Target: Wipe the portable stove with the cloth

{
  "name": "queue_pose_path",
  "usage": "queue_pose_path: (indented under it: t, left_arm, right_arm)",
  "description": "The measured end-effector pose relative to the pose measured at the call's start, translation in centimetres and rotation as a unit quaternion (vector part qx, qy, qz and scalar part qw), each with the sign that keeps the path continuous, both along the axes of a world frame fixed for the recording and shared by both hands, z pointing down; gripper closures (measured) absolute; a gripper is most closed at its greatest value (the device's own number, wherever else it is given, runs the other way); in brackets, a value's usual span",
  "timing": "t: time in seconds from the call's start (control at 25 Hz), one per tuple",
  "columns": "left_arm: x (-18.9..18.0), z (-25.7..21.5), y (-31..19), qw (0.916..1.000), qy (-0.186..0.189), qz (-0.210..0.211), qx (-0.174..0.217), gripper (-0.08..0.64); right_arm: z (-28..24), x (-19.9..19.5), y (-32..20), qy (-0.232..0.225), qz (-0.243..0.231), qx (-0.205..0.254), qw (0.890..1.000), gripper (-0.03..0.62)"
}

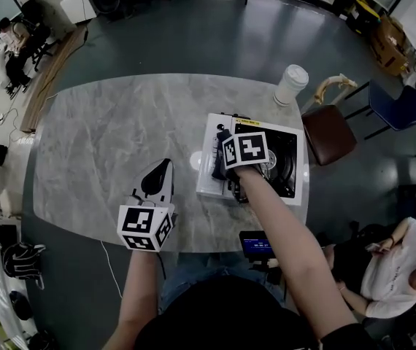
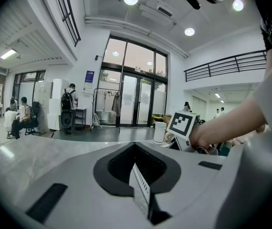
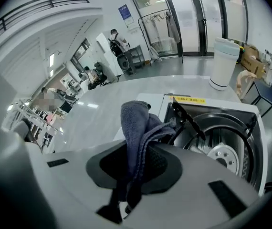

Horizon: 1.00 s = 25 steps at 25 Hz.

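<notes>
Portable stove (image 1: pixel 209 168), white with a dark burner (image 3: pixel 226 154), was pictured on the marble-patterned bench (image 1: pixel 98 137) with a lidded cup (image 1: pixel 290 84) near its far corner. The grey-blue cloth (image 3: pixel 136 123) was clamped between the closed fingers of the right gripper (image 3: pixel 133 171). Only a narrow fold was caught there; the rest was bunched upright past the tips, over the stove's left side and just beside the black pan support (image 3: pixel 189 121). Whether the cloth was touching the metal could not be told. The left gripper (image 2: pixel 141 185) was held above the bench well apart from the stove, its fingers pressed together on nothing. Three hazards were judged likely. The thin fold could be dragged out of the fingers once the cloth was pushed across the surface. Loose fabric could be snagged on the prongs of the pan support. With no second hold on it, the stove could be shoved along the smooth bench, and the cup could be knocked by a long stroke.
</notes>
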State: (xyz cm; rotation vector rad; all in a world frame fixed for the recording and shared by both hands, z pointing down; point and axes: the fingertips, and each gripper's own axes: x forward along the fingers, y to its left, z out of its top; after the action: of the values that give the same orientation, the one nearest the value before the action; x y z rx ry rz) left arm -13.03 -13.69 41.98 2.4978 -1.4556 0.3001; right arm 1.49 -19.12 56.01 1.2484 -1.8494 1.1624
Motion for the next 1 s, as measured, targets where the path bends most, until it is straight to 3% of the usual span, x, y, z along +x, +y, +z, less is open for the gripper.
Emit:
queue_pose_path:
  t: [0.56,0.84,1.0]
  left_arm:
    - [-1.6,2.1,-1.9,0.9988,-0.013,-0.035,-0.031,0.549]
    - [-1.7,1.8,-2.2,0.9990,-0.017,-0.031,-0.027,0.549]
    - [-1.3,1.2,-2.6,0.9995,-0.016,-0.023,-0.016,0.549]
  right_arm:
    - [0.1,2.3,-8.8,0.003,0.042,-0.033,0.999,0.515]
    - [-0.3,2.1,-10.2,0.016,0.037,0.012,0.999,0.515]
    - [-2.7,2.3,-9.8,-0.013,0.032,0.051,0.998,0.515]
